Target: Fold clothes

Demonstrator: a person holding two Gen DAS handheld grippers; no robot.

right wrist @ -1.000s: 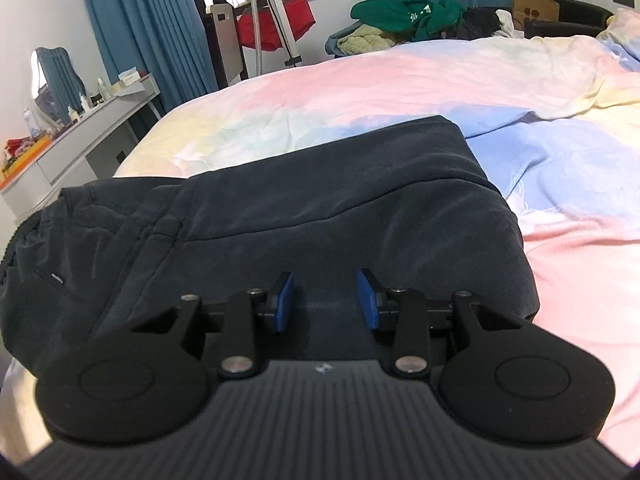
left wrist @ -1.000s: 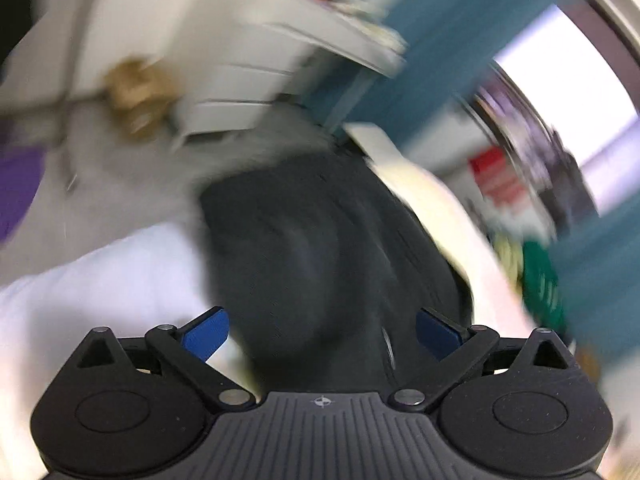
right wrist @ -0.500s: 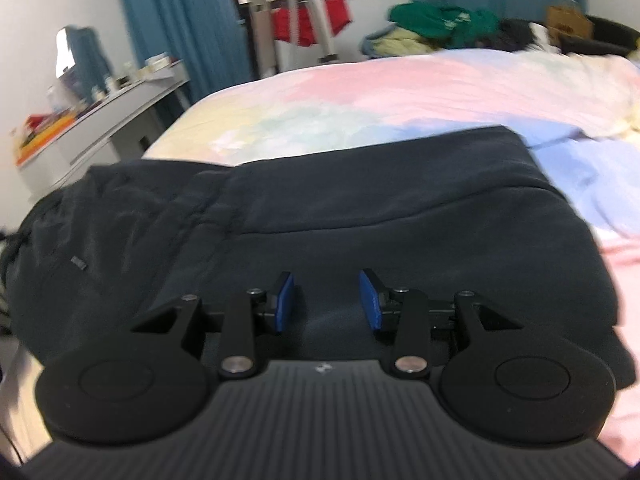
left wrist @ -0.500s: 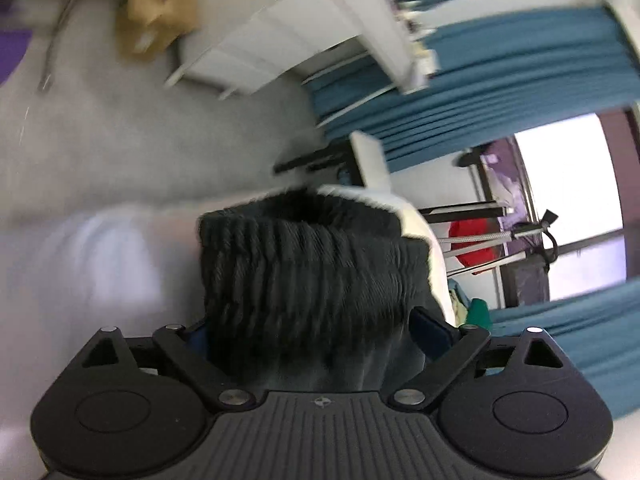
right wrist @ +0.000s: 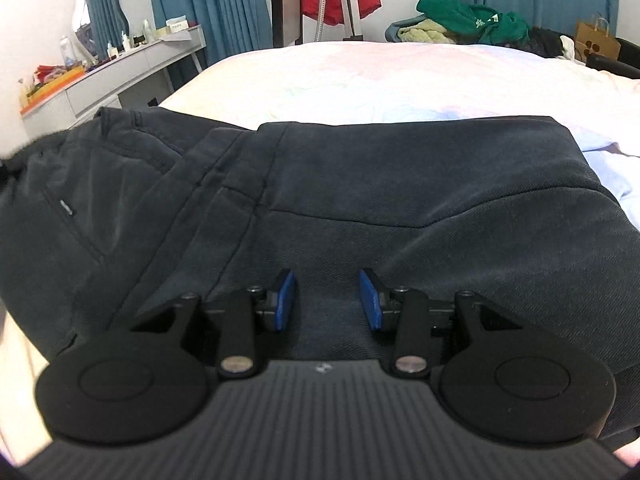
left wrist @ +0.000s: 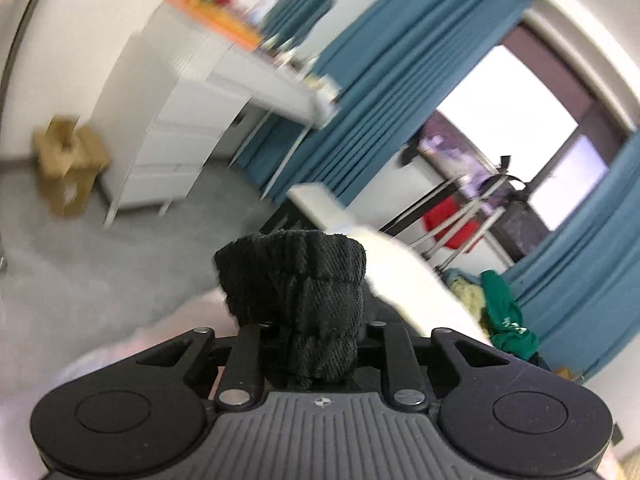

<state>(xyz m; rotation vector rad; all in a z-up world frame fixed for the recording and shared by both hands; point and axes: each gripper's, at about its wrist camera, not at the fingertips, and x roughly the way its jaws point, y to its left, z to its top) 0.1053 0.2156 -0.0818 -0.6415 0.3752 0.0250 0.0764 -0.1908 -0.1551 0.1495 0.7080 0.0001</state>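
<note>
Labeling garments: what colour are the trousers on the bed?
Dark navy trousers, plain; right wrist view shows it best.

One pair of dark trousers (right wrist: 360,208); one bed (right wrist: 400,72); two grippers (left wrist: 316,336) (right wrist: 327,300).

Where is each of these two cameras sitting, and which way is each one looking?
Left wrist: on the left gripper, tilted toward the dresser and window; its jaws are clamped on bunched dark trousers.
Right wrist: on the right gripper, looking level across the bed; jaws open above the trousers.
Shared: trousers, blue curtains, green garment.
</note>
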